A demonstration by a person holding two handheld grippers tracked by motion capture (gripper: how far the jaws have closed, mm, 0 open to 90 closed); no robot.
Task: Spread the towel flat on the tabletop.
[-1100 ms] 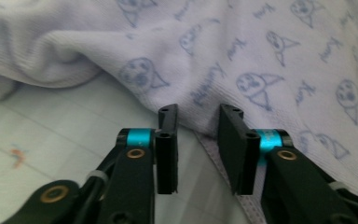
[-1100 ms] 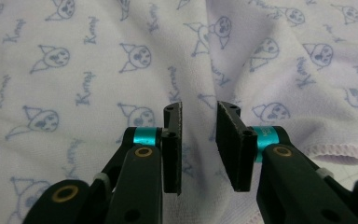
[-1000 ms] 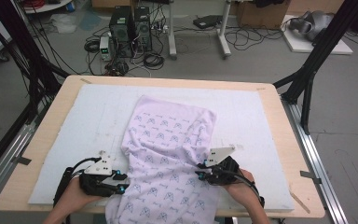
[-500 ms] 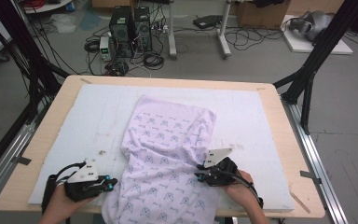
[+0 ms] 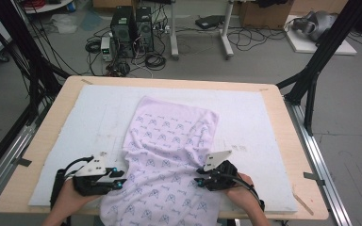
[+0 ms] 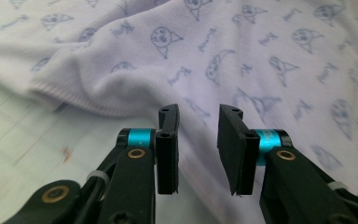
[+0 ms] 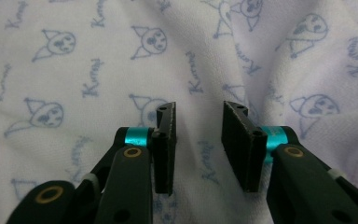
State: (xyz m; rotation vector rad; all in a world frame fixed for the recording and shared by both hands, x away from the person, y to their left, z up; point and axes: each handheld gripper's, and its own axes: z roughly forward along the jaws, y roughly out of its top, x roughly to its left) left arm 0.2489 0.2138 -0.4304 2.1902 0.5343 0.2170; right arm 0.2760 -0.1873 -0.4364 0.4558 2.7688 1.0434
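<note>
We note both the left gripper (image 6: 198, 122) and right gripper (image 7: 199, 119) with jaws spread, nothing pinched, over the patterned cloth (image 5: 169, 155); the left jaws have just been opening.

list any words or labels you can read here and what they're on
"Kuromi": my best reading of the looping blue script printed over and over on the lilac cloth, between small cat-like faces; the last letters are unsure.
In the left gripper view the same script is too blurred to read.
From the high view the print is too small to read.
</note>
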